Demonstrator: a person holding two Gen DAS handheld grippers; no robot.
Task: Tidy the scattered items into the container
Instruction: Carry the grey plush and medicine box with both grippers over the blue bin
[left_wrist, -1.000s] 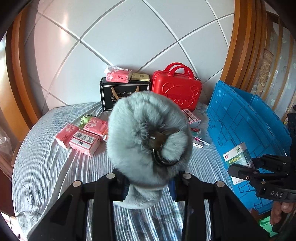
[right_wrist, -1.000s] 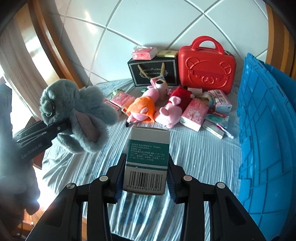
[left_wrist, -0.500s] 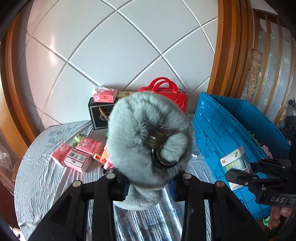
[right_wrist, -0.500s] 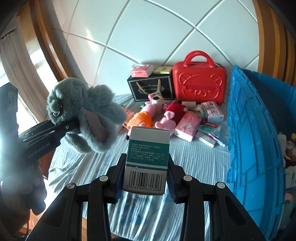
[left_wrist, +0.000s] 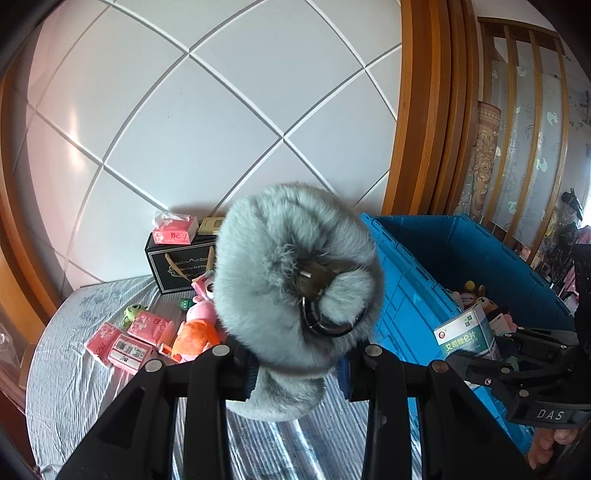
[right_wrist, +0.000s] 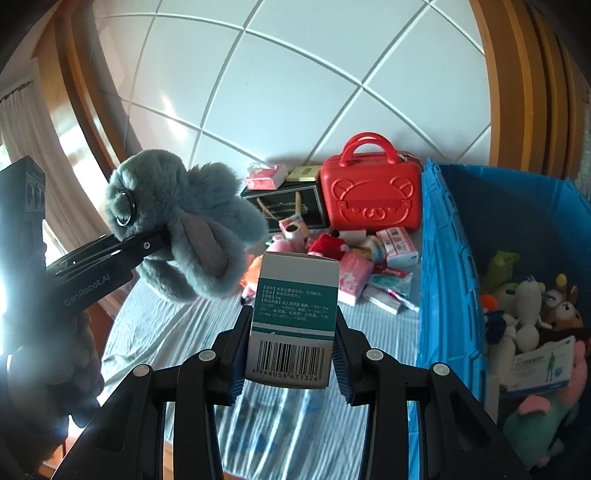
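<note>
One "GenRobot.AI" mark, left gripper

Round table under a pale blue striped cloth. Lying directly on it: pink tissue packs, small green frog toy, pink pig plush in orange, black gift box against the wall, red bear-faced case, more pink packs, blue crate at the right side.
</note>
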